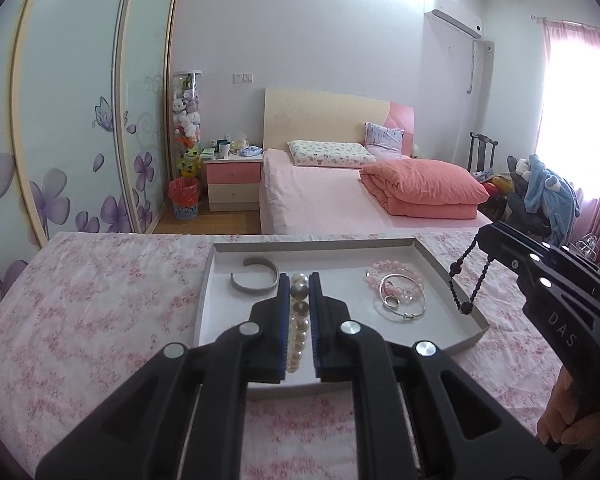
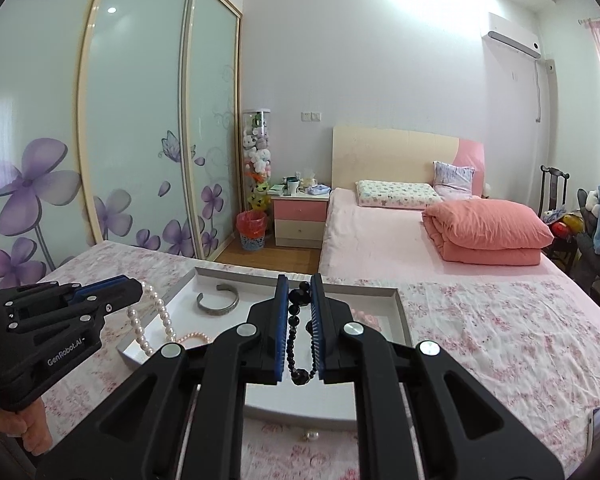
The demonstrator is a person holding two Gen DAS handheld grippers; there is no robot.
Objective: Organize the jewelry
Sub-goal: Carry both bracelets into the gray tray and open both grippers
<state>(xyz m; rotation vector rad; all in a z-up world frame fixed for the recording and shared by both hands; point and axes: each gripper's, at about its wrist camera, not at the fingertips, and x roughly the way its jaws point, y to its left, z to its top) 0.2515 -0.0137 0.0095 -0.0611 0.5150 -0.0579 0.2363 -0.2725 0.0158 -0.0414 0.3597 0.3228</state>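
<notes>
pearl beads [image 1: 298,320] sit pinched in the closed left tongs [image 1: 299,280] and a loop of black beads [image 2: 300,332] in the closed right tongs [image 2: 299,282], both strands lifted above the white tray [image 1: 456,276] on the floral-clothed counter [image 1: 100,300]. each grip is thin and the beads look slippery, so a jolt could probably let a strand slide out, or a hanging loop could snag the tray rim. farther in, the cuff [image 1: 255,278] and pink bracelet [image 1: 396,276] could get knotted if a strand lands on them.
</notes>
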